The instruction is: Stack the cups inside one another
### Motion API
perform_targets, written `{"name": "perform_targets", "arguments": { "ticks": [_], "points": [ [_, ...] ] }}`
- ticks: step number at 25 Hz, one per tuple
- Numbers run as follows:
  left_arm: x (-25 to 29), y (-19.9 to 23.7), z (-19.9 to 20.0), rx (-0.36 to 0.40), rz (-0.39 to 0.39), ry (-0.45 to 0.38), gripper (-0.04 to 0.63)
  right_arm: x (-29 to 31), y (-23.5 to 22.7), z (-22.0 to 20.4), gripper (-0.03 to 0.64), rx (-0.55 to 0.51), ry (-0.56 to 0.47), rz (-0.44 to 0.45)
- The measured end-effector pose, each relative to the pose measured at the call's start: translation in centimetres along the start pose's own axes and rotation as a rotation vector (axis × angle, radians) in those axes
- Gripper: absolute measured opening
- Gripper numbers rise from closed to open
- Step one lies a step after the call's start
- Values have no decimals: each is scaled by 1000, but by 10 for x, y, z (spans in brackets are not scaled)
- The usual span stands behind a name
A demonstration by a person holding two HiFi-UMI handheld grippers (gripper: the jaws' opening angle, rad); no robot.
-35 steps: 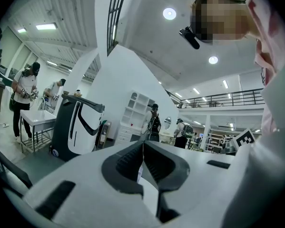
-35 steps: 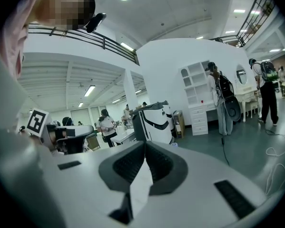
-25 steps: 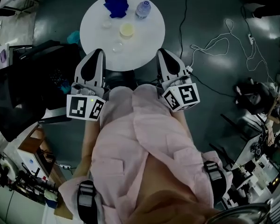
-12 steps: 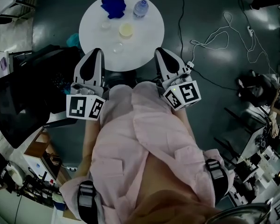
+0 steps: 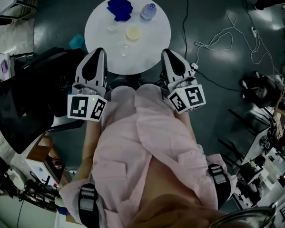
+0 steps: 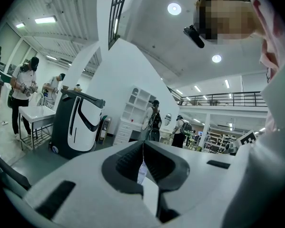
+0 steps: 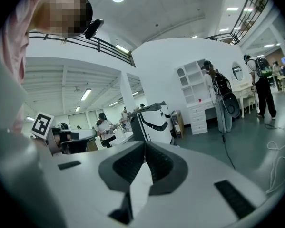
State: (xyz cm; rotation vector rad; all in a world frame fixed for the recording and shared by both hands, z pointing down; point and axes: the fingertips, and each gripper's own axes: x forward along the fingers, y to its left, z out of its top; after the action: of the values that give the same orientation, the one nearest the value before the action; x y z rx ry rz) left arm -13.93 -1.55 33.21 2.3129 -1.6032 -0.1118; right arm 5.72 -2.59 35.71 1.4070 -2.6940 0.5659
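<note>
I see a round white surface (image 5: 152, 46) in front of me, standing on the dark floor (image 5: 56, 18). A crumpled blue cloth (image 5: 119, 7) lies by the far edge, a bit to the left. A clear bottle (image 5: 148, 12) sits just beside the cloth, also near the far edge. A yellow cup (image 5: 133, 33) sits close to the middle. A small clear cup (image 5: 113, 27) sits to its left, nearer the left edge. Another clear cup (image 5: 125, 49) sits closer to the near edge. The three cups do not touch each other.
</note>
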Motion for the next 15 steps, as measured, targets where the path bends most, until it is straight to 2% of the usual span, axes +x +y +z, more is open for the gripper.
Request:
{"name": "perform_targets", "arguments": {
  "ticks": [15],
  "points": [
    [-5, 3, -5, -19, -39, 25, 20, 2, 8, -9, 31, -27, 36, -31]
  ]
}}
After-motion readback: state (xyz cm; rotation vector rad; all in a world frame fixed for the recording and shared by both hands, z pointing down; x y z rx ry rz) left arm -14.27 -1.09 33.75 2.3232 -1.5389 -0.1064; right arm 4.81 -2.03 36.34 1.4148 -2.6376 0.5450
